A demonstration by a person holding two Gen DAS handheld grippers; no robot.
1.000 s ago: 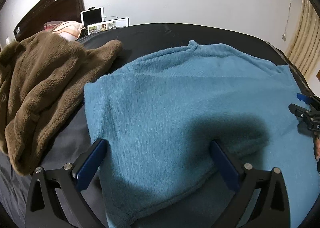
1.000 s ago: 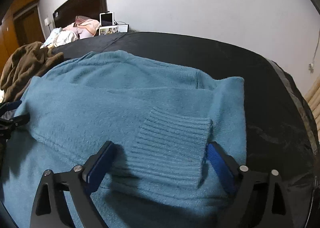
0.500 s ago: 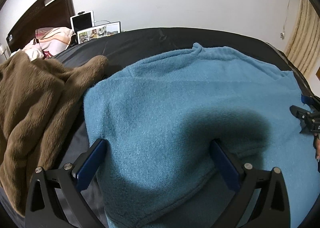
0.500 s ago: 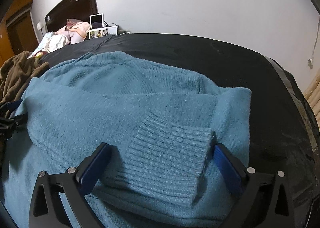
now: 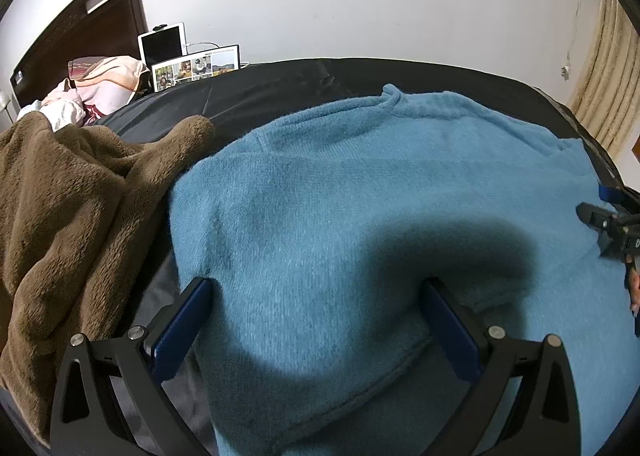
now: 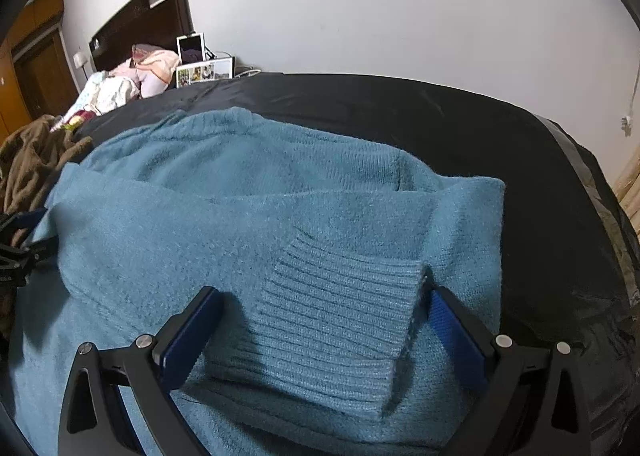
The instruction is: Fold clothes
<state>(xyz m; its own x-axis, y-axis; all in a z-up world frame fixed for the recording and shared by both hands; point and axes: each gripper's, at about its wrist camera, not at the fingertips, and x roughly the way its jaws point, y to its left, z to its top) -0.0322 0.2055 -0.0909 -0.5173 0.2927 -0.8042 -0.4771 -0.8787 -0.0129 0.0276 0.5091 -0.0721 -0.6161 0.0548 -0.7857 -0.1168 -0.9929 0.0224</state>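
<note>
Black bed cover [image 6: 460,124] fills mid-frame. Blue sweater [image 5: 360,196] lies centred on it, ribbed cuff [image 6: 332,320] folded on top, lower centre. Brown fleece [image 5: 60,216] at left. Right gripper [image 6: 320,320]: jaws just opened wide, straddling cuff. Left gripper [image 5: 316,316]: apart, holding nothing.

tongs [image 5: 320,320]: blk frames | blue pads [image 5: 180,330] | silver screws [image 5: 136,333]

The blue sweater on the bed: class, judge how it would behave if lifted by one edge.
The blue sweater would probably droop limply: its sleeves already lie folded flat across the body. The fuzzy knit and ribbed cuff suggest that it grips rather than slips. Pushed, it would likely bunch up on the dark bedcover.
</note>
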